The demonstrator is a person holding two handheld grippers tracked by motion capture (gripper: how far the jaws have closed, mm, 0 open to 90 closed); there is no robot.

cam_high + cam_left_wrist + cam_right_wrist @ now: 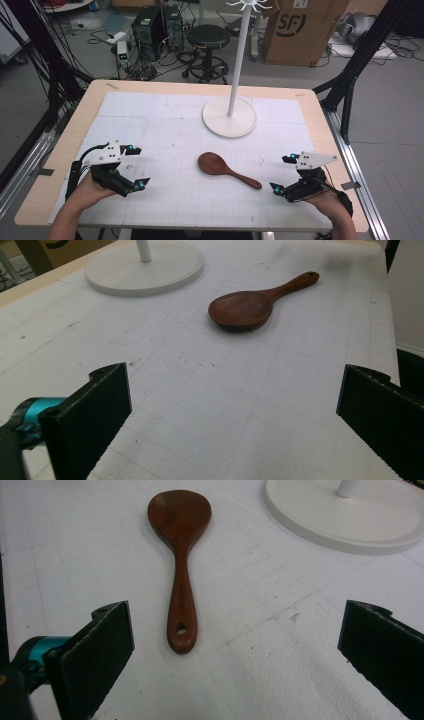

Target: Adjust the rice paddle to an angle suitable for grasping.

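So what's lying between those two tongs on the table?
A wooden spoon lies between the left tongs and right tongs on the white mat, seen from the high view.

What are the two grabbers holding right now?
Nothing. The left gripper and right gripper are both open and empty, and the wooden spoon lies untouched on the table between them.

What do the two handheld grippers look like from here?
The left gripper and right gripper share one build: a black body, a grey three-cornered plate on top, and teal accents near the tips. In the gripper views, the fingers are flat black pads with a ridged surface. Black cables trail back from each. The forearms are bare, with no sleeves.
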